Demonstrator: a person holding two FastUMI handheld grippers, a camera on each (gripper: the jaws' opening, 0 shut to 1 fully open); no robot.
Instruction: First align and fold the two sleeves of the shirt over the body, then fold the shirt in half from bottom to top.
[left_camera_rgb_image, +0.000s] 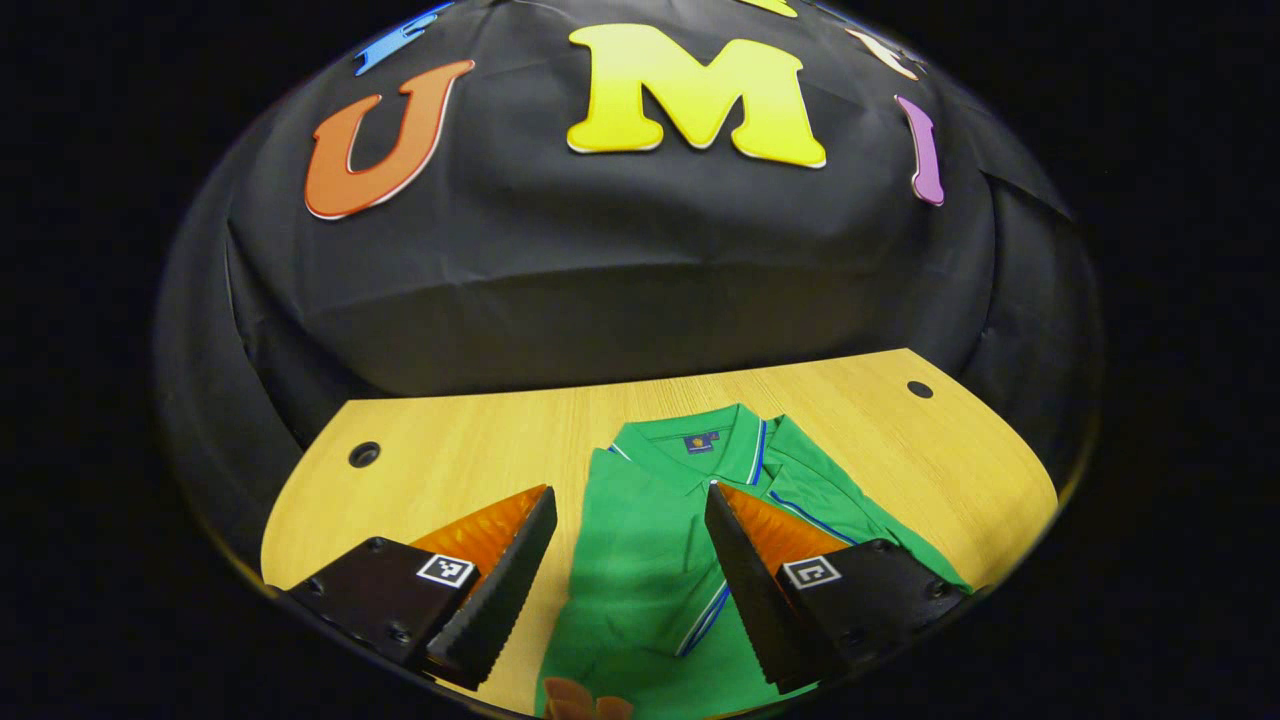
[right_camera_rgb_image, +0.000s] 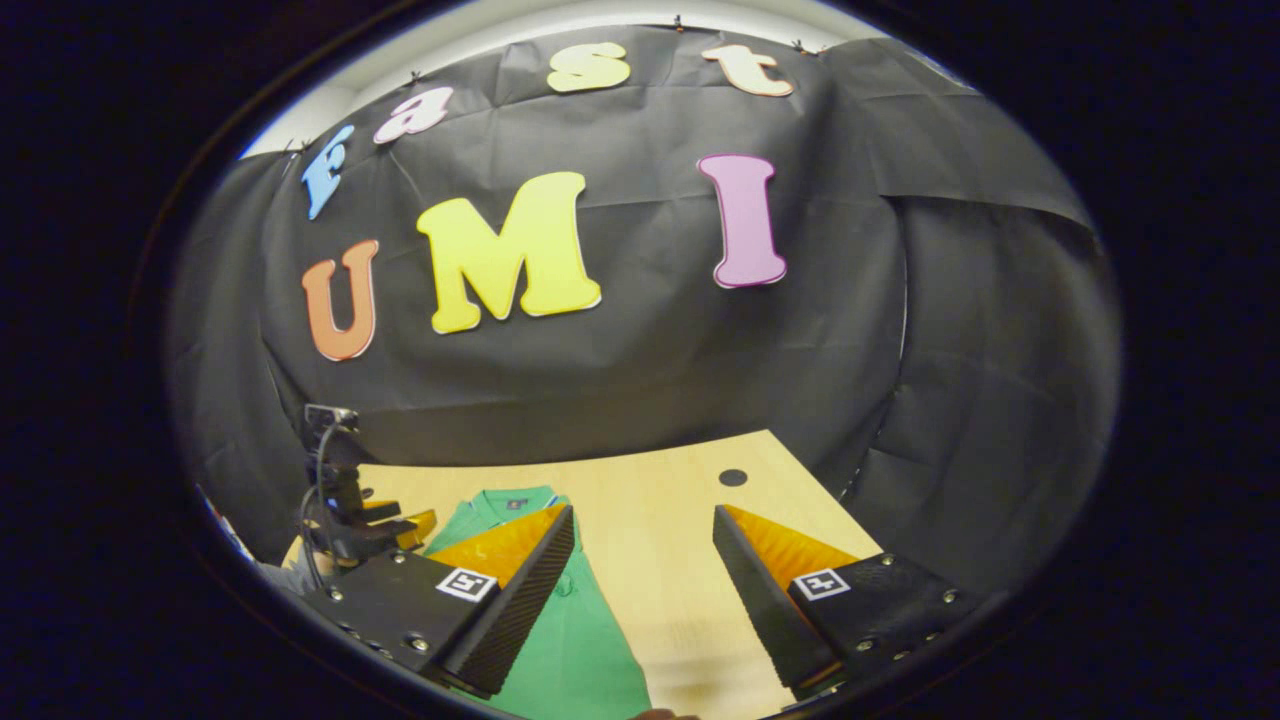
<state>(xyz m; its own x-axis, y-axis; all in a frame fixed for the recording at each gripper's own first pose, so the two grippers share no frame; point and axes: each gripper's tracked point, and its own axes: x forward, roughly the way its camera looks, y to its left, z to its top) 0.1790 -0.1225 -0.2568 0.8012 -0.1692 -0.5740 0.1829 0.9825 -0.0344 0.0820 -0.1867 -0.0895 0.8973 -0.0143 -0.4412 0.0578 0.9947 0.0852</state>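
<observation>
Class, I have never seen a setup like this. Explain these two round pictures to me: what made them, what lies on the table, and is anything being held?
A person holds a two-finger tool in each hand, and each tool carries a camera looking forward along its own fingers. In the left gripper view, the left tool hangs open above a green polo shirt that lies on a wooden table, collar toward the far wall. In the right gripper view, the right tool is also open, over bare table beside the shirt's edge; the left tool shows farther off. Neither tool holds anything. The sleeves look already folded in.
</observation>
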